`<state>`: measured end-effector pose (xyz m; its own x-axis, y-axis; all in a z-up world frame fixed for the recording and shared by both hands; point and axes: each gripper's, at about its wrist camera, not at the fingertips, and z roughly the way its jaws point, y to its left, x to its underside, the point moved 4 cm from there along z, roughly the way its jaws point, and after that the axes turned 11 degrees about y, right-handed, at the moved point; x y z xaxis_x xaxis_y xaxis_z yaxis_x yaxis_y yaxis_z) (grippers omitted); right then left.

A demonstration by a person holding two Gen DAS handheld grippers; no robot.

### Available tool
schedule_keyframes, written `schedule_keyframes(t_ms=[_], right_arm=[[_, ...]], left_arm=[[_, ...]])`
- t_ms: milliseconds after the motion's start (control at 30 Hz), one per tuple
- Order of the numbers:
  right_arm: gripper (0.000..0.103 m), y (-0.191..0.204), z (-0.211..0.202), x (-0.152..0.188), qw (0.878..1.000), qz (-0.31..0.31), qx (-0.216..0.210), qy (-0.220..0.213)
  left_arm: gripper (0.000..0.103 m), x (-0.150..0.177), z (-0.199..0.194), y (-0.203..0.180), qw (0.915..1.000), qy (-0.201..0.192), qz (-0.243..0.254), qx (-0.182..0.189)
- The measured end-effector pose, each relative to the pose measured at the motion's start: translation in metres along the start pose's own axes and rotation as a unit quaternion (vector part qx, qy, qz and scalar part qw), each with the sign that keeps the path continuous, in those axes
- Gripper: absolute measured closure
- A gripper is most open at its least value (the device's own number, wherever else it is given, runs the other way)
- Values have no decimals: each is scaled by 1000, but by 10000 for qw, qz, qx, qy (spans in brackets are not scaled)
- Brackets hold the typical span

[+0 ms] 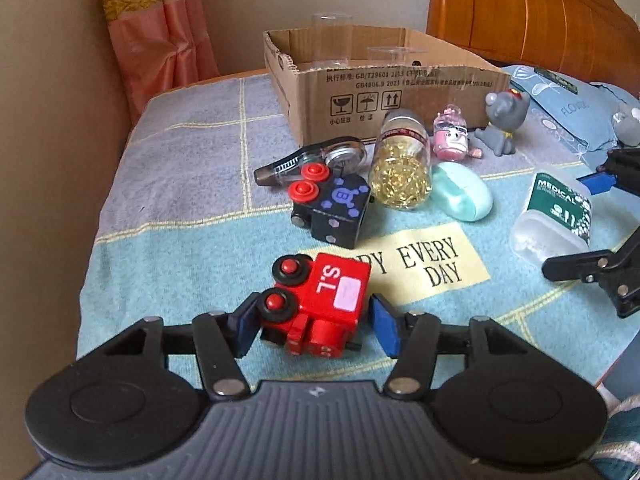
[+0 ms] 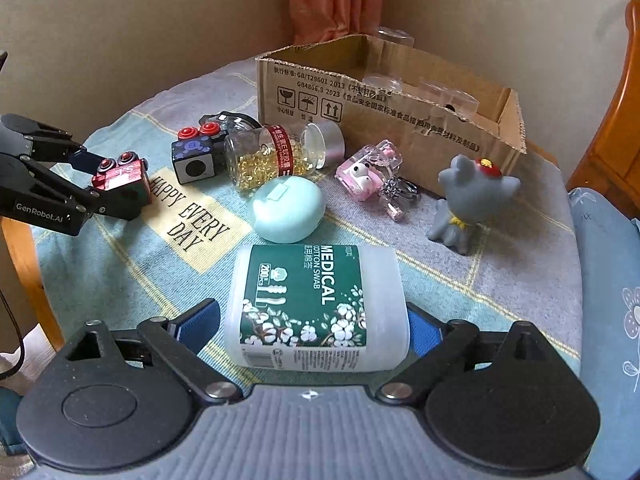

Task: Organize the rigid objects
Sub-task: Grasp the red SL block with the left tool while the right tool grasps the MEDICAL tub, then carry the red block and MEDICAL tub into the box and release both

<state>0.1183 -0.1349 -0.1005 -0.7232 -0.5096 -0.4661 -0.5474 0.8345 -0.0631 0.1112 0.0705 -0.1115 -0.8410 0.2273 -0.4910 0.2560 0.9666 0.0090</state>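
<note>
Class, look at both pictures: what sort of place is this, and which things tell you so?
Probably a bedroom: a wooden headboard, a pink curtain and a checked blanket spread under the toys.

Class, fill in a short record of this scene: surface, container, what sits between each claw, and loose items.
surface: checked blanket
container: cardboard box, open top
left claw: open, red toy train between its pads
right claw: open, cotton swab tub lying between its pads
loose items: black toy block, capsule jar, mint case, grey figurine

Swab tub (image 2: 318, 304) btwn open right claw (image 2: 316, 330) pads.
</note>
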Motion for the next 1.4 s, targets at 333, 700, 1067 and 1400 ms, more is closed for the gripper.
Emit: schedule_keyframes(t_ms=[333,700,1067,1400], right_arm=[[6,4,7,-9,9999,-81,70,127],[16,2,11,-13,9992,-53,277,283],[17,1,2,-16,9996,32,152,223],[17,-4,-22,-25,9999,-52,85,65]], left_arm=[[38,-4,3,3,9999,46,126,55],[54,-8,3,2,9989,142,331,284],[55,-11,-3,3,9978,429,277,419],[55,-26,-28,0,9973,416,541,281]])
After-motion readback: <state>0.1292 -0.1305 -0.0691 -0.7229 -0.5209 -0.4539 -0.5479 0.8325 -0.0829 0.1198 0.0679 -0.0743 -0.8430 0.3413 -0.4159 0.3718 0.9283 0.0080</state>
